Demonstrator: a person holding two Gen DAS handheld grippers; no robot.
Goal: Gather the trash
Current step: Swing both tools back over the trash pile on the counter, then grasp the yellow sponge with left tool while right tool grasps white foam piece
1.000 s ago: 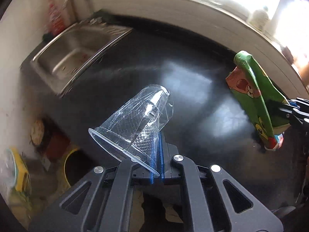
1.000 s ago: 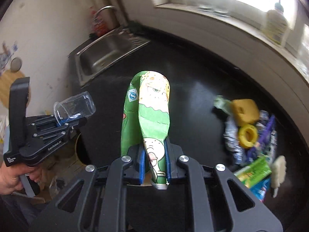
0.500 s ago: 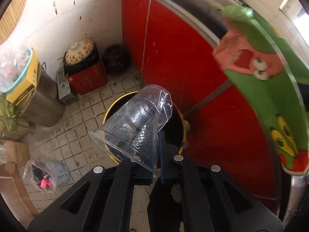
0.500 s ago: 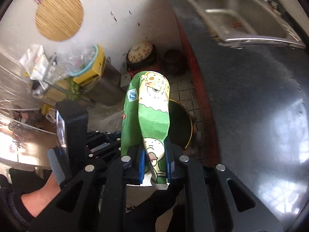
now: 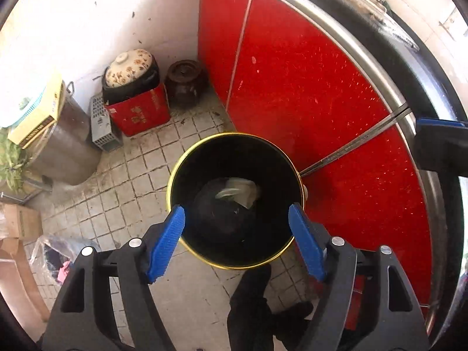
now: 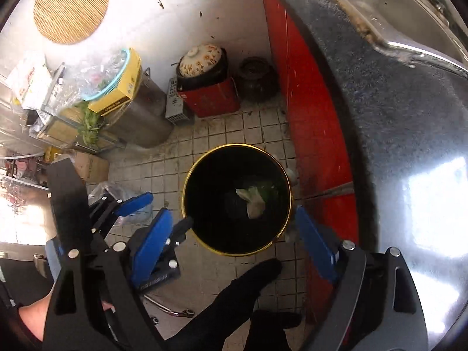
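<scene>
The bin (image 5: 234, 158) is standing open-mouthed on the tiled floor (image 5: 140, 181), nothing covering its top, so a straight drop from above is lying clear. On its right the red cabinet (image 5: 307, 87) is standing just beside the rim, and the bench (image 6: 395, 117) edge is overhanging that side. Behind, a red box (image 5: 140, 114) with a lidded pot (image 5: 128, 67), a dark jar (image 5: 184, 82) and a steel drum (image 5: 64, 146) are crowding the wall corner. Left of the bin, bare tiles are leaving room. The left gripper (image 6: 152, 207) is hanging close by the rim's left side, narrowing that approach for the right gripper (image 6: 231, 234); both are opening with nothing between their jaws.
</scene>
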